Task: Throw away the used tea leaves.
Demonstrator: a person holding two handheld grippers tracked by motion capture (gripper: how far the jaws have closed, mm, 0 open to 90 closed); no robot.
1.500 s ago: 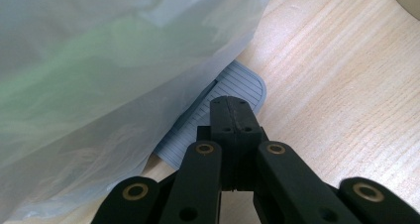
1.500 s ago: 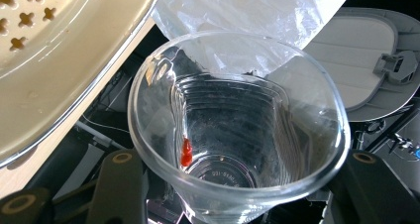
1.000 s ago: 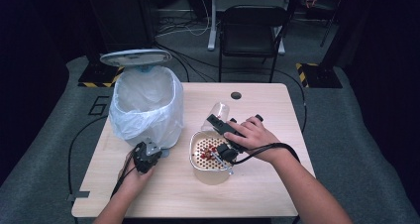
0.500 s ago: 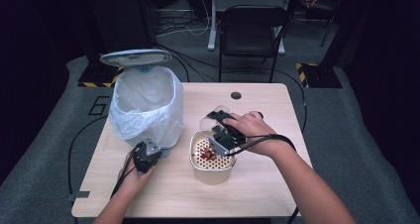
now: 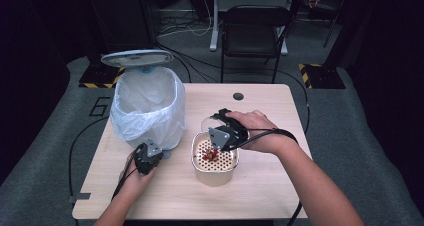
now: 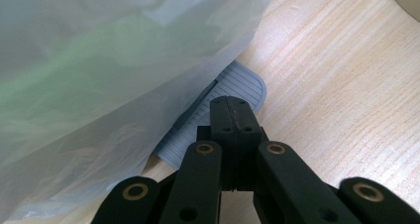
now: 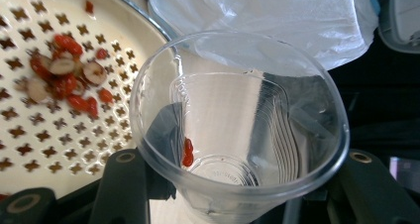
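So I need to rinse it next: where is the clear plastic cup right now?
The clear plastic cup is clamped in the right gripper, held just above the perforated strainer bowl at the table's middle, right of the bagged trash bin.

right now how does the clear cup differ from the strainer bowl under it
The clear cup is see-through plastic, while the strainer bowl is cream and full of small holes. The cup is tilted and clamped in the right gripper; the bowl stands on the table. The cup has one red bit stuck inside; the bowl holds a heap of red bits and pale slices. Both are open at the top.
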